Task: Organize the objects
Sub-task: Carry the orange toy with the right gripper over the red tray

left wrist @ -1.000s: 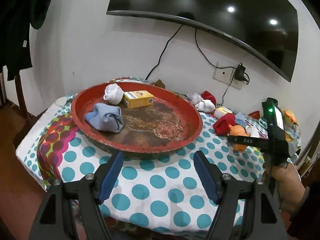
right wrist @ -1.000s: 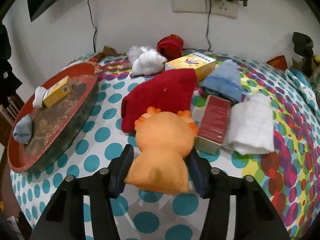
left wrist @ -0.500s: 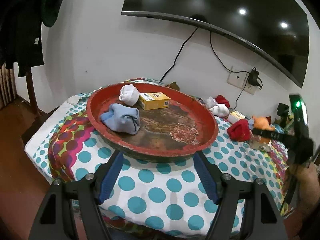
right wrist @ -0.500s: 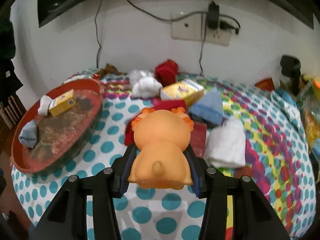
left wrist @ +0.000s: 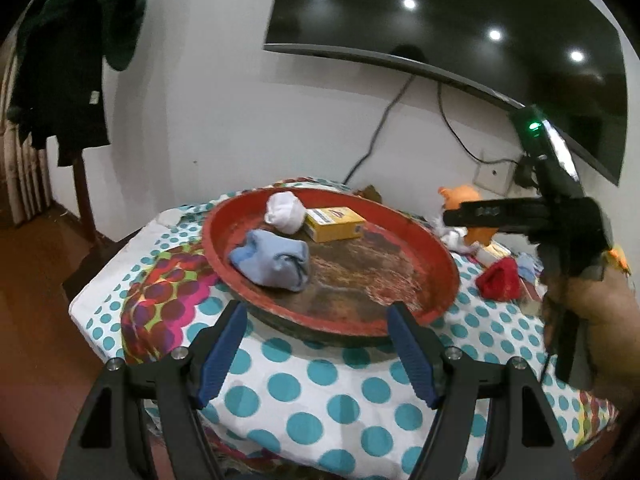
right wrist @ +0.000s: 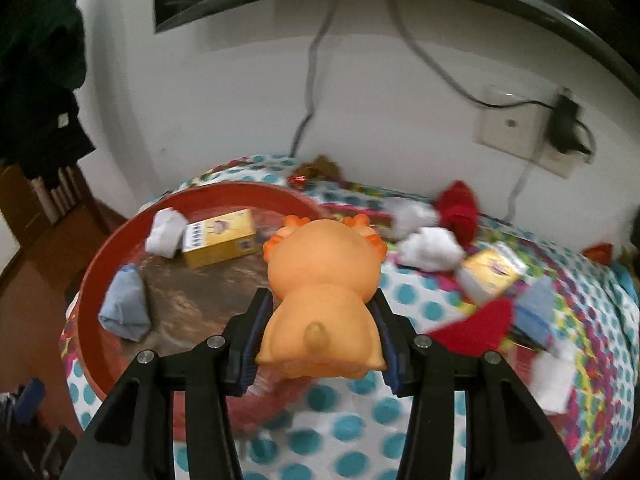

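My right tool (right wrist: 320, 336) is clamped on the orange rubber animal toy (right wrist: 324, 284), held in the air above the near rim of the round red metal tray (right wrist: 96, 276). My left tool (left wrist: 316, 350) is wide open, gripping nothing, just short of the tray's front edge. In the tray: rolled light-blue sock (left wrist: 272, 260), white sock ball (left wrist: 285, 212), yellow cardboard box (left wrist: 334, 224). The surface (left wrist: 320, 388) carries a polka-dot cloth.

This is a lived-in room of a home. A flat television (left wrist: 460, 32) hangs on the white wall ahead of the claws, its cable running to a wall socket (right wrist: 516, 128), and dark clothes (left wrist: 68, 52) hang off to the left. Below, a dotted tablecloth (left wrist: 320, 392) covers a table strewn with rolled socks (left wrist: 272, 264).
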### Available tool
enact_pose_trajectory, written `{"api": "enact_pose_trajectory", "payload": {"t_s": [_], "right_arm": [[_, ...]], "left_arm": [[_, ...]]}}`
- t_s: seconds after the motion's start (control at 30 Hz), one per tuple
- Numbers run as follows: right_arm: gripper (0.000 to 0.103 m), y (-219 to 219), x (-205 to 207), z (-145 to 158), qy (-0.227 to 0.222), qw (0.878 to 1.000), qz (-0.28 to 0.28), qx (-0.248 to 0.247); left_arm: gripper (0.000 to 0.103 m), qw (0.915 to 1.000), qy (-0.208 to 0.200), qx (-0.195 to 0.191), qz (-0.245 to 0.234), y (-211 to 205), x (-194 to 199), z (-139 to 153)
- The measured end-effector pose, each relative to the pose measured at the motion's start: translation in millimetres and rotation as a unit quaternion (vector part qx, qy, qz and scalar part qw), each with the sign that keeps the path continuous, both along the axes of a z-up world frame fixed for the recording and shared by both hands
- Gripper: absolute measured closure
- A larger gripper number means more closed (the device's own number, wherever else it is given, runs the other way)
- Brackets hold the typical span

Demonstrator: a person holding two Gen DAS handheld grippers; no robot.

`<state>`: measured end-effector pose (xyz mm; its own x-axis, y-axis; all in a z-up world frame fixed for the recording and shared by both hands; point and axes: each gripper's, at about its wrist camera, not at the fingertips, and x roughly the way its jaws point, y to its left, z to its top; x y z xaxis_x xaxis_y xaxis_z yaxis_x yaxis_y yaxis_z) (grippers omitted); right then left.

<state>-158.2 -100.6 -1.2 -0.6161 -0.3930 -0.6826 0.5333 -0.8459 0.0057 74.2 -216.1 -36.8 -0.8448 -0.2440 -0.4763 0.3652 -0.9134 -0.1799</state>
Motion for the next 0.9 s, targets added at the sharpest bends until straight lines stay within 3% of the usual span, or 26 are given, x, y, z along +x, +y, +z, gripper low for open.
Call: {"api": "enact_pose_trajectory", "payload": {"t_s": [0.43, 0.77, 0.9], "right_arm": [[0.058, -73, -9, -49, -0.038, 0.998, 0.027, 0.047], [0.058, -86, -15, -69, -0.055, 0.996, 0.029, 0.063], [0.052, -88, -20, -73, -0.063, 0.996, 0.031, 0.063]], "left_arm": [[0.028, 0.9971, -0.01, 0.058, 0.048, -46, -2, -10], [0.028, 0.9949, -0.02, 0.081, 0.056, -58, -6, -16], [0.028, 0.9948, -0.022, 0.085, 0.051, -59, -9, -17]]}}
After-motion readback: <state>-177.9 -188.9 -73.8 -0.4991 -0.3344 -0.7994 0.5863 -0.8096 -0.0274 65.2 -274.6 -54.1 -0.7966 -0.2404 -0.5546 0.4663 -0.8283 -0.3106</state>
